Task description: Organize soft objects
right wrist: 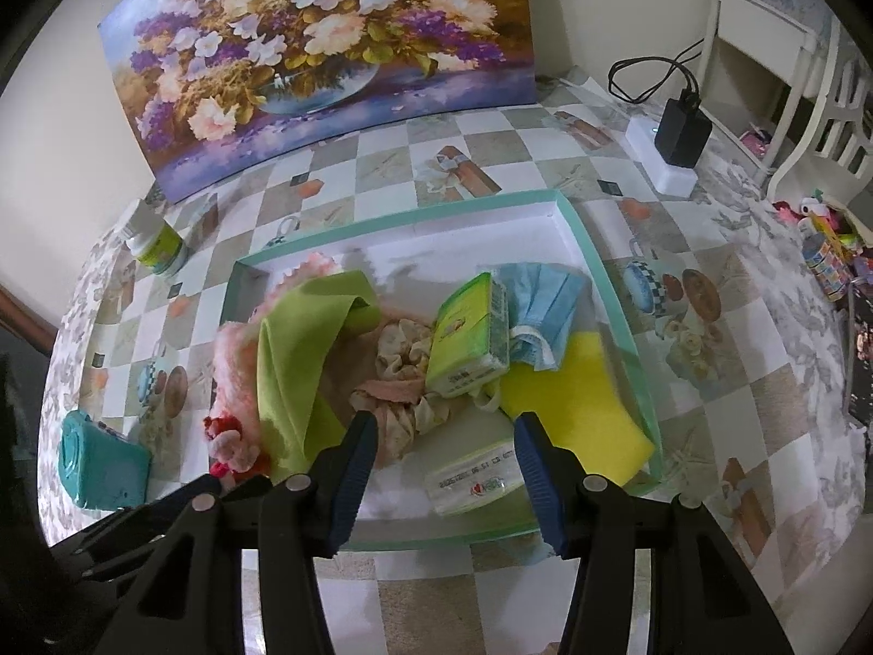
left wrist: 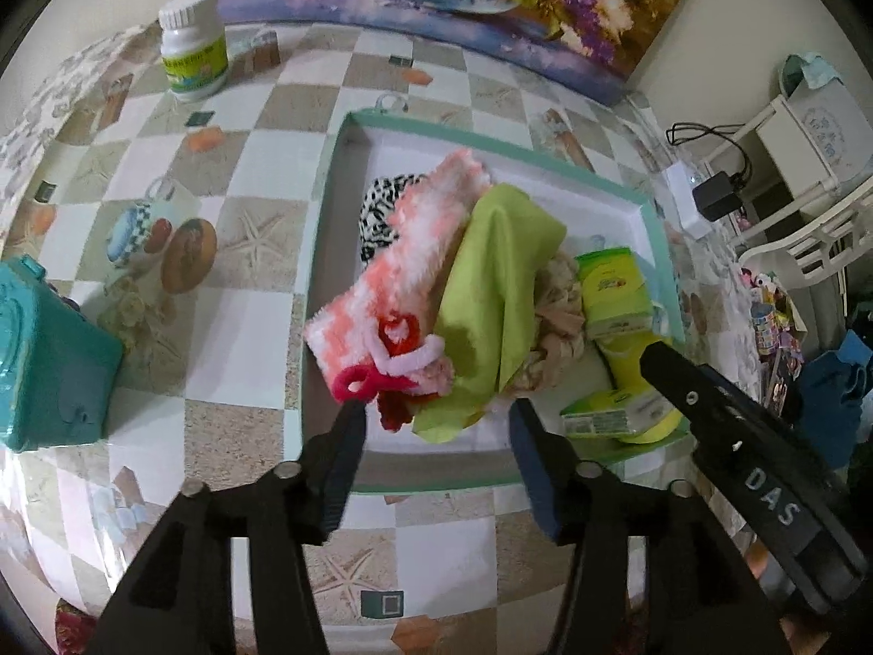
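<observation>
A shallow white tray with a teal rim (left wrist: 491, 137) (right wrist: 382, 230) holds the soft things. A pink-and-white fluffy cloth (left wrist: 414, 251) lies over a black-and-white patterned cloth (left wrist: 382, 207), with a lime-green cloth (left wrist: 491, 284) (right wrist: 294, 349) beside it. Red and pink fuzzy loops (left wrist: 393, 352) rest on the fluffy cloth's near end. My left gripper (left wrist: 436, 409) is open just above that end, nothing pinched. My right gripper (right wrist: 446, 421) is open over a beige scrunchie (right wrist: 404, 382) and a flat tissue pack (right wrist: 474, 483). Another green tissue pack (right wrist: 469, 338), a blue face mask (right wrist: 545, 295) and a yellow sponge (right wrist: 573, 409) lie to the right.
A white bottle with a green label (left wrist: 193, 43) stands at the back left. A teal box (left wrist: 43, 360) sits at the table's left edge. A flower painting (right wrist: 327, 54) leans on the wall. A white power strip with a black charger (right wrist: 671, 147) lies at the right.
</observation>
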`<state>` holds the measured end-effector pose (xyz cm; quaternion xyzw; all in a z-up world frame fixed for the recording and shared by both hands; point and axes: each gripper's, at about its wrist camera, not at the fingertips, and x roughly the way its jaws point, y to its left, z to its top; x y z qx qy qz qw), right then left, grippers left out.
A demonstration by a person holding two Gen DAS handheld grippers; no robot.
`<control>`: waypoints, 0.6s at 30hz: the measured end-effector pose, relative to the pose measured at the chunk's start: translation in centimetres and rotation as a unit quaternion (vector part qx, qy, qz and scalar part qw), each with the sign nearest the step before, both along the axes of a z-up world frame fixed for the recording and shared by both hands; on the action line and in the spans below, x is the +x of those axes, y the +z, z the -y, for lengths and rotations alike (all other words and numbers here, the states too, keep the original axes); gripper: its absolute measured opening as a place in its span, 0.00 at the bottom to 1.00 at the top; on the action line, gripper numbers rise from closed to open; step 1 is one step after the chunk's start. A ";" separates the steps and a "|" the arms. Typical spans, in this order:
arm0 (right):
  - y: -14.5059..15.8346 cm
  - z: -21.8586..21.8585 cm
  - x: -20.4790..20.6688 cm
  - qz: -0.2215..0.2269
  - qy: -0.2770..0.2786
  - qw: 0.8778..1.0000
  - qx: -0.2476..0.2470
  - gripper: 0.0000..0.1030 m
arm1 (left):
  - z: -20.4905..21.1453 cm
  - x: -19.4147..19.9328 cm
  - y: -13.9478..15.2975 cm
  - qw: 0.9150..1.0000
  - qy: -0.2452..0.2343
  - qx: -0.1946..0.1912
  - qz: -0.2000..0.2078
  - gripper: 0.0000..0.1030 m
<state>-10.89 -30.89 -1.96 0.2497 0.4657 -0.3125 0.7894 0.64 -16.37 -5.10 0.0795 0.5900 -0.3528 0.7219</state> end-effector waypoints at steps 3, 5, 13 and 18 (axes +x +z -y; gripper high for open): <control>0.0 0.2 -0.1 -0.004 -0.004 1.000 0.001 0.60 | -0.5 0.4 0.7 1.000 0.016 -0.002 0.015 0.64; 0.0 0.2 -0.1 -0.008 -0.005 1.000 0.001 0.65 | -1.1 1.0 1.3 0.999 0.033 0.004 0.037 0.70; 0.2 -0.1 0.1 -0.020 -0.009 1.000 -0.016 0.97 | -3.2 3.3 0.8 0.989 0.105 0.050 0.092 0.95; 0.2 -0.2 0.1 -0.020 -0.009 1.000 -0.017 1.00 | -3.9 3.7 0.8 0.987 0.118 0.051 0.098 0.98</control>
